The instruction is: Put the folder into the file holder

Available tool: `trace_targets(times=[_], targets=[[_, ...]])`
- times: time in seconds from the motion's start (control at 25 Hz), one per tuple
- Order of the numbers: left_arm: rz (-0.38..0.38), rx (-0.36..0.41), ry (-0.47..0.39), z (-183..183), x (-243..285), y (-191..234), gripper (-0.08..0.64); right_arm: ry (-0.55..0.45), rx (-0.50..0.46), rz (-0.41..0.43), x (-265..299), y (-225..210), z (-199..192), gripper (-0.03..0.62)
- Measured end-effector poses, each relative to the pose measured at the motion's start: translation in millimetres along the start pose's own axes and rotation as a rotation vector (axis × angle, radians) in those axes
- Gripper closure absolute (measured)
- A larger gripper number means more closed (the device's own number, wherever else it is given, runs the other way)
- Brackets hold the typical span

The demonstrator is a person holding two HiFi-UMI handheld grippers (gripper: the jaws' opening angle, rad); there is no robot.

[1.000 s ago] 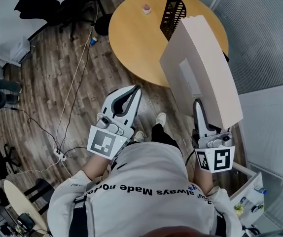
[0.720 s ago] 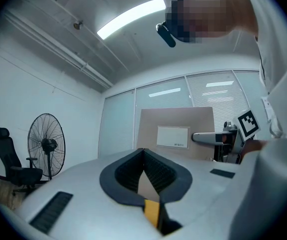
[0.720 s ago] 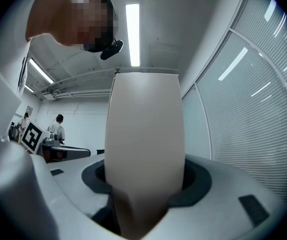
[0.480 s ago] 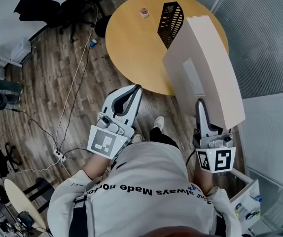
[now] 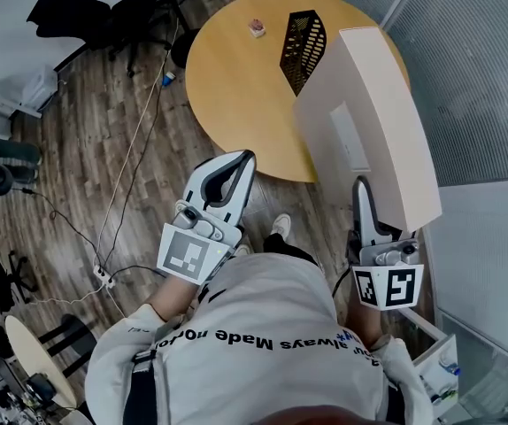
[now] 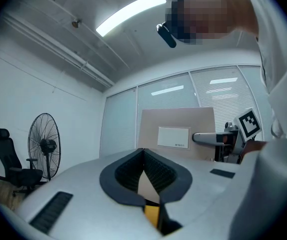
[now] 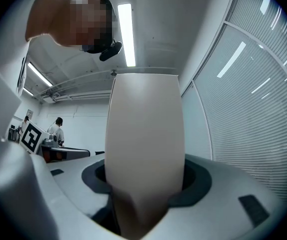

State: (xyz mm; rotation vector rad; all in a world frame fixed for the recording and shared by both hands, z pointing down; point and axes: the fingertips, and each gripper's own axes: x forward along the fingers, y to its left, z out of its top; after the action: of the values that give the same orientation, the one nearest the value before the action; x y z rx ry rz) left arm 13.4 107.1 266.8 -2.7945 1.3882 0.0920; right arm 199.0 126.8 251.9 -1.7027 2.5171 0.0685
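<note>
A thick beige box folder (image 5: 369,122) with a white label stands on edge in my right gripper (image 5: 361,187), whose jaws are shut on its near end. In the right gripper view the folder (image 7: 143,149) fills the gap between the jaws. The folder's labelled face (image 6: 176,134) also shows in the left gripper view, beside the right gripper (image 6: 208,138). The black mesh file holder (image 5: 301,35) stands on the round wooden table (image 5: 227,87), beyond the folder's far end. My left gripper (image 5: 247,158) is shut and empty, pointing at the table's near edge.
A small pink-and-white object (image 5: 257,27) sits at the table's far side. Cables and a power strip (image 5: 105,277) lie on the wooden floor at left. Black chairs (image 5: 68,11) stand at the back left. A blind-covered glass wall (image 5: 475,69) runs along the right.
Both grippers and the folder have come nearer to the table. The table and file holder have slid slightly left and down in the head view. The grip has not changed.
</note>
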Motion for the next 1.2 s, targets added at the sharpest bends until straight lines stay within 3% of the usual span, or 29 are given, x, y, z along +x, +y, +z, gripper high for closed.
trace_targets(times=[0.68, 1.2], targets=[[0.036, 0.008, 0.016, -11.5, 49.8, -3.3, 0.535, -0.005, 0.011, 0.021, 27.7, -53.9, -9.4, 0.31], [0.065, 0.012, 0.029, -18.1, 58.5, 0.0, 0.535, 0.009, 0.007, 0.047, 38.1, -64.9, -13.6, 0.31]])
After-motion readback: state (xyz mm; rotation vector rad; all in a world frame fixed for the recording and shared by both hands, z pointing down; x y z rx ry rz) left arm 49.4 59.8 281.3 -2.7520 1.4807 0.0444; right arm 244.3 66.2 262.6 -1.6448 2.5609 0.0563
